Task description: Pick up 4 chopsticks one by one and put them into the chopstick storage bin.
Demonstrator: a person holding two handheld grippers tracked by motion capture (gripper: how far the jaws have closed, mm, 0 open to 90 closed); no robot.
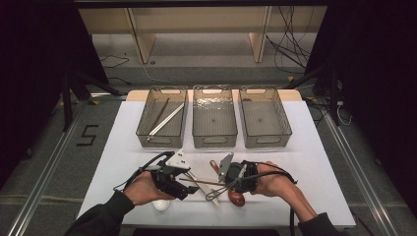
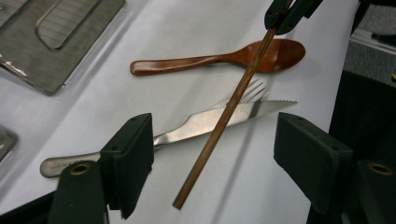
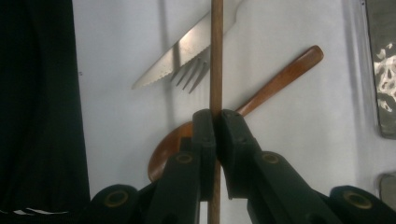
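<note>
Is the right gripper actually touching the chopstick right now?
Touching. In the right gripper view, the right gripper has its jaws shut on the wooden chopstick, pressed against both its sides with no gap.

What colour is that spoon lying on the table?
The wooden spoon is a glossy reddish brown, seen best in the left gripper view.

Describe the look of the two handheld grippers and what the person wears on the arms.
Both the left gripper and the right gripper are black, each topped by a grey three-cornered plate and trailing a black cable. Their jaws end in thick, black, blocky pads with brass-coloured rivets at the joints. The person's sleeves are dark.
</note>
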